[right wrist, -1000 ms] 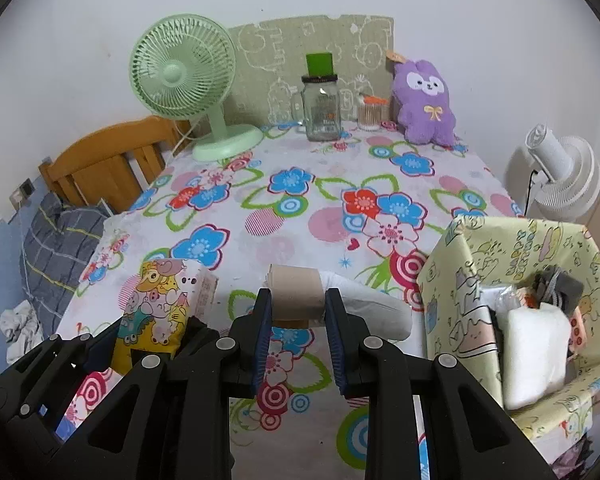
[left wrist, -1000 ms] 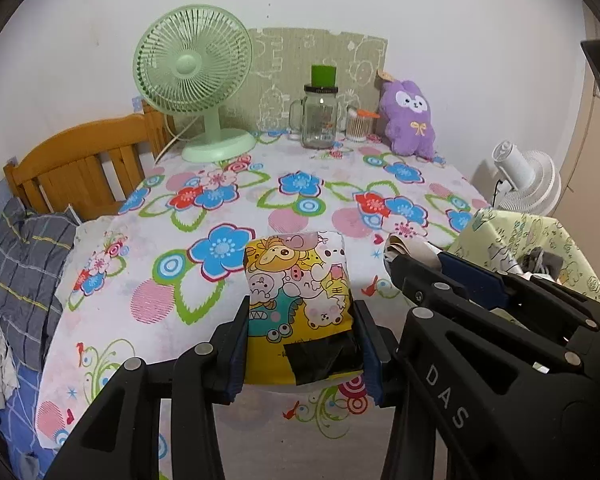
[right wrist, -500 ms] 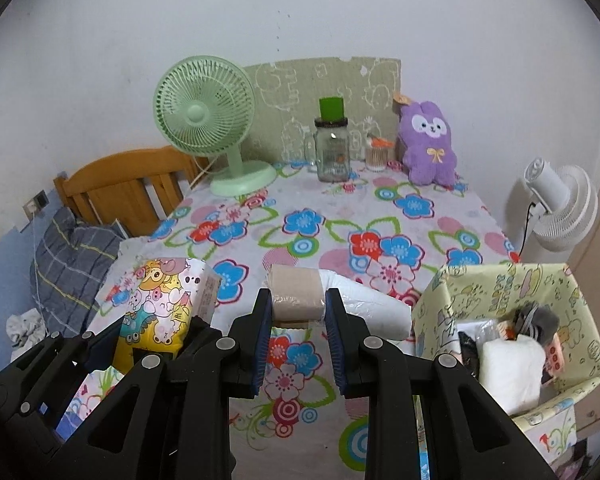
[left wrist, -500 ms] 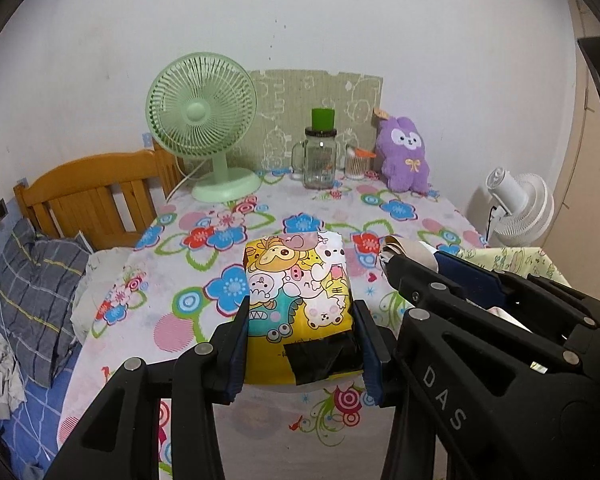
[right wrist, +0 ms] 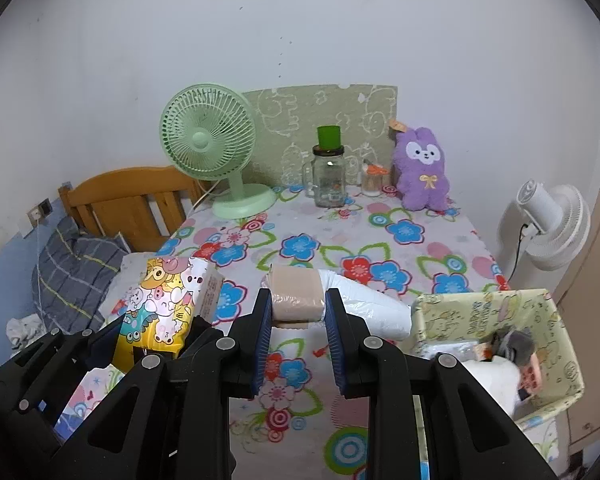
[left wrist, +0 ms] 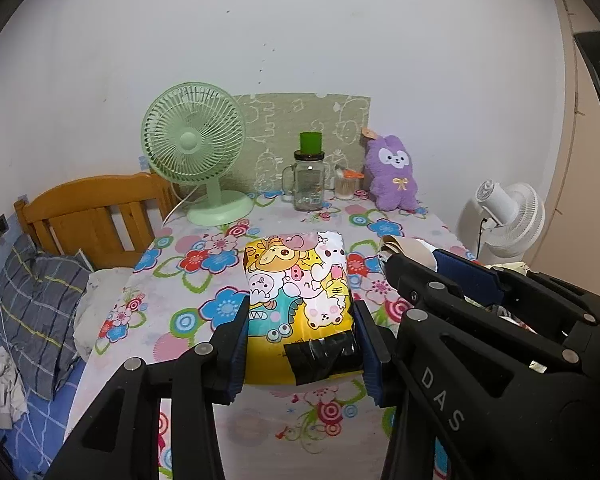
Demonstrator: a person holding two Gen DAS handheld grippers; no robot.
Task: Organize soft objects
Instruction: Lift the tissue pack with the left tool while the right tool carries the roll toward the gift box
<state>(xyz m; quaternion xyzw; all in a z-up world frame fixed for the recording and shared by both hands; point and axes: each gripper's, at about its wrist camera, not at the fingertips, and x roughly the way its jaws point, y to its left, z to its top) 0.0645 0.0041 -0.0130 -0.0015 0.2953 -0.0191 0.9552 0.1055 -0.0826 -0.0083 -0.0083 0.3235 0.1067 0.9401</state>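
Flowered cloth covers the bench (right wrist: 420, 240), which stands against a white wall; a green fan (left wrist: 194, 148), a glass jar (right wrist: 329, 178) and a purple plush rabbit (right wrist: 422, 168) line its far edge. We note the left tool (left wrist: 300, 344) clamped on a cartoon-printed packet (left wrist: 296, 288), held clear above the cloth. The right tool (right wrist: 296, 312) grips a beige roll (right wrist: 296, 292) with a white plastic-wrapped bundle (right wrist: 376, 312) trailing toward the fabric bin (right wrist: 480, 304) at the right.
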